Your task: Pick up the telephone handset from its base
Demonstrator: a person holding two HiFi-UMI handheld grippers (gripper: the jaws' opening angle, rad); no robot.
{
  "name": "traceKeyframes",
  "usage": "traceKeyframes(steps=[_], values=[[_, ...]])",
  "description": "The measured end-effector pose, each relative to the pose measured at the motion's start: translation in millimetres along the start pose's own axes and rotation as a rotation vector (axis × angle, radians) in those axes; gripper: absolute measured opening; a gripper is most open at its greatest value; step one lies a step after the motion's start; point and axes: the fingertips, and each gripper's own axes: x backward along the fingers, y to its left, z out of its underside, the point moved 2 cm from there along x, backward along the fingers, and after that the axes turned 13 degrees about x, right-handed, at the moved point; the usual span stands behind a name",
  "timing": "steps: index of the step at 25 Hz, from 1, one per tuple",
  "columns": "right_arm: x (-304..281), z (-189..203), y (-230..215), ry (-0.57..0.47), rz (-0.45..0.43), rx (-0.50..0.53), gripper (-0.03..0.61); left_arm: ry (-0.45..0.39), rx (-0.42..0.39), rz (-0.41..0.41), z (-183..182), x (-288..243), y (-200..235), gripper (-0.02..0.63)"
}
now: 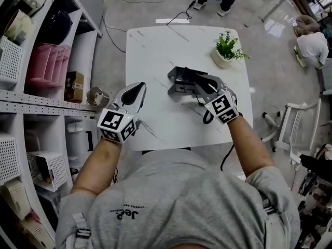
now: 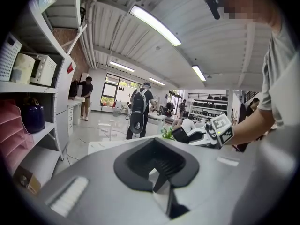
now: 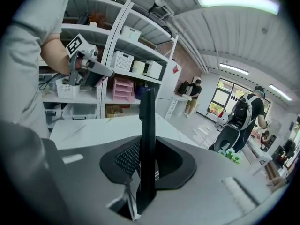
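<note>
The telephone base (image 1: pixel 179 82) sits at the centre of the desk (image 1: pixel 150 45). A potted plant (image 1: pixel 226 50) stands behind it, to the right. A shelving unit (image 1: pixel 46 97) stands left of the desk.

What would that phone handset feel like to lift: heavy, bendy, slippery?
Probably stiff: the handset stands straight, without sagging, in the right gripper. Likely light, since a narrow pinch holds it. Its smooth black shell might slip or swivel.
</note>
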Motion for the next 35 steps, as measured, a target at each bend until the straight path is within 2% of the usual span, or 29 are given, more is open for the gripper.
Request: traceKeyframes(steps=[7,18,27,35], values=[[34.6,-53.3,-42.8,-0.115,0.047,-0.147,0.077,-0.096,-0.044,0.020,-65.6,21.7,-18.4,0.058],[88.3,-127.1,-111.1,-0.318,0.101,-0.375,0.077,-0.180,-0.039,0.049,-146.0,42.0,-32.5,0.058],[132.1,-201.6,-157.4,-0.471,0.111,-0.426,0.077,-0.230,-0.059,0.079,-214.5,57.0,-47.9,0.058],[144.4,-242.6,-172.4,-0.556,0.079,-0.449,0.077,-0.234,-0.082,0.104,-244.9,62.3,-63.7,0.058]])
